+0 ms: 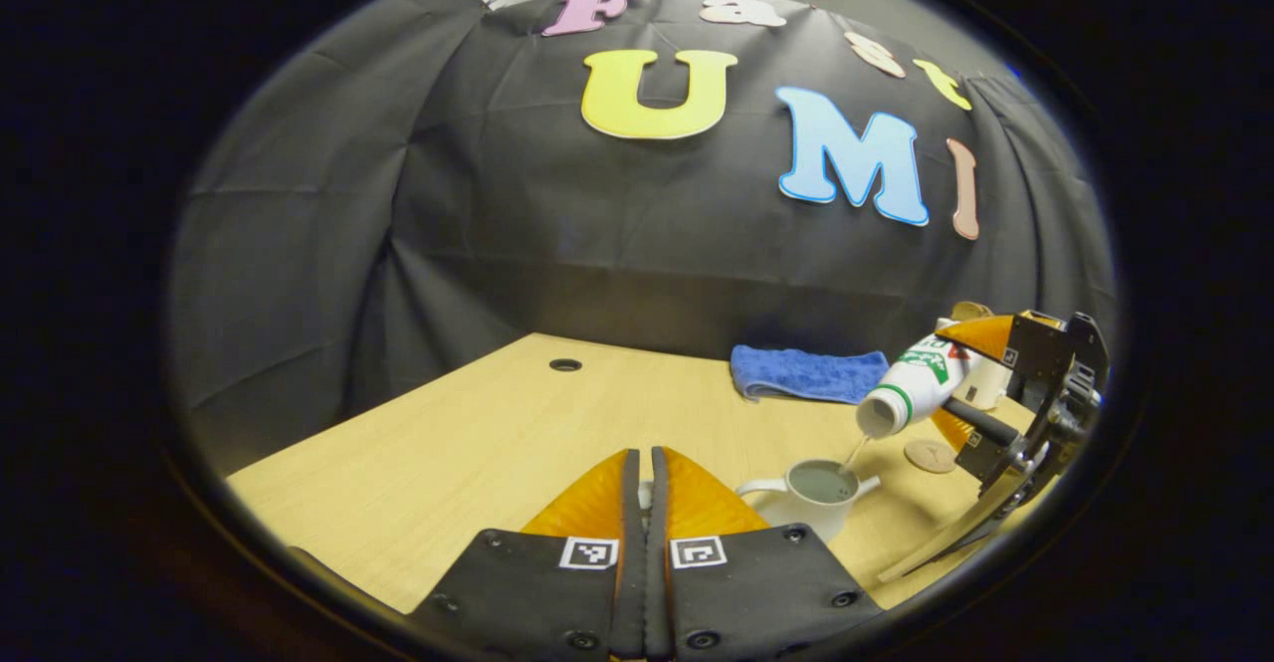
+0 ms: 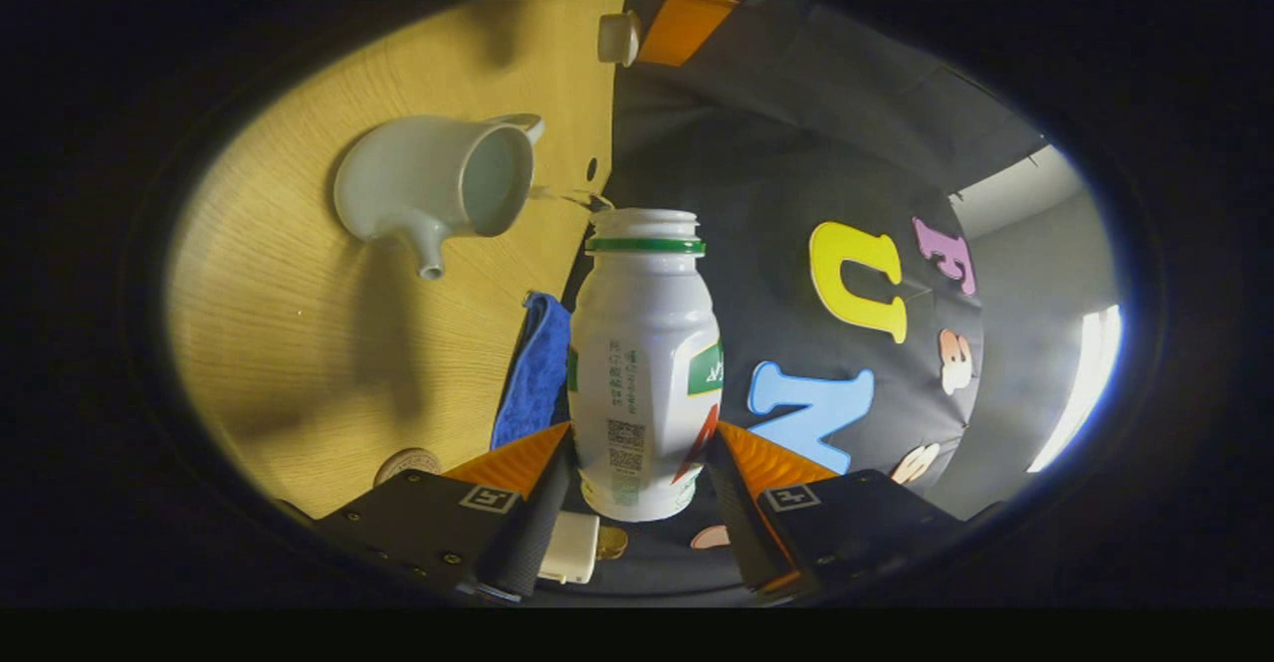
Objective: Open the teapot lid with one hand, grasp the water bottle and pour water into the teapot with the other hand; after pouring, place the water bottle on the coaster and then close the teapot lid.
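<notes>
1. In the left gripper view, the left tool (image 1: 644,483) is seen nearly closed on a small pale piece, likely the lid; bare worktop (image 1: 448,433) lies to its left. The teapot (image 1: 811,498) stands open, near the coaster (image 1: 930,456).
2. In the right gripper view, the bottle (image 2: 642,363) is clamped by the right tool (image 2: 642,463), tipped, water streaming into the teapot (image 2: 438,179); a blue cloth (image 2: 532,368) lies beside it.

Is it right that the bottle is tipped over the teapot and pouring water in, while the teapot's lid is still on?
Not quite: the lid is off. The left gripper view shows the teapot open, with water inside. The rest holds: the right gripper tips the bottle and a thin stream falls in.
</notes>
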`<state>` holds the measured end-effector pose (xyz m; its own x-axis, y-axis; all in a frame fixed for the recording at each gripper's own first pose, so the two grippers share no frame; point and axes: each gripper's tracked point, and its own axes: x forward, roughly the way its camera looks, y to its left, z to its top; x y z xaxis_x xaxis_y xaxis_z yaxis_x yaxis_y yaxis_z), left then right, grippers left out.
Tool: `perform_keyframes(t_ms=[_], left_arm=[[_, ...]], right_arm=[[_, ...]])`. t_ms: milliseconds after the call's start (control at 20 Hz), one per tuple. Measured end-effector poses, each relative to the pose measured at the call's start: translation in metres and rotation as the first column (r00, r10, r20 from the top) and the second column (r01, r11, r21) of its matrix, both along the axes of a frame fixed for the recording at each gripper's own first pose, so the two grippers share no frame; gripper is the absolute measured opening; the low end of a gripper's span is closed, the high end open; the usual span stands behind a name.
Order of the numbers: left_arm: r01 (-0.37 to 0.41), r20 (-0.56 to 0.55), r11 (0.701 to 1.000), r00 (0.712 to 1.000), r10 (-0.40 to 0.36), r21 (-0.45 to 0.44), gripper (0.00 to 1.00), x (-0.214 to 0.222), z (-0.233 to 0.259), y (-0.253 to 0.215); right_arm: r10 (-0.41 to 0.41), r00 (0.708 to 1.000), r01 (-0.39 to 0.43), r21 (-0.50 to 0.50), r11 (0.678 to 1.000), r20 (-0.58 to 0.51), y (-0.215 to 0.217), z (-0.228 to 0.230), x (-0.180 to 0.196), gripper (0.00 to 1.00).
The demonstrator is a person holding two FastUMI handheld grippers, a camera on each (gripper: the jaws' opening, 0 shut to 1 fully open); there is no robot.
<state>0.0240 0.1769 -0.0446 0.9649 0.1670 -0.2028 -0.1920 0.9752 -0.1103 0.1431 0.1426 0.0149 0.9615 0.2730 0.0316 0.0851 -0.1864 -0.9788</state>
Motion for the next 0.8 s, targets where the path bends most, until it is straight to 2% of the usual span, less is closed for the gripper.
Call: perform_keyframes(t_ms=[50,100,800], left_arm=[[0.0,0.0,1.0,1.0,0.0,-0.001,0.05,0.001,0.0,-0.001],[0.0,0.001,1.0,1.0,0.0,-0.002,0.1,0.0,-0.001,-0.001],[-0.001,0.0,1.0,1.0,0.001,-0.009,0.1,0.0,-0.003,0.0]], right_arm=[[0.003,1.0,-0.003,-0.001,1.0,-0.001,0.001,0.001,-0.001,0.74],[0.004,1.0,-0.004,0.0,1.0,-0.003,0.001,0.002,-0.001,0.74],[0.018,0.998,-0.016,-0.04,0.999,0.064,0.003,0.028,-0.003,0.74]])
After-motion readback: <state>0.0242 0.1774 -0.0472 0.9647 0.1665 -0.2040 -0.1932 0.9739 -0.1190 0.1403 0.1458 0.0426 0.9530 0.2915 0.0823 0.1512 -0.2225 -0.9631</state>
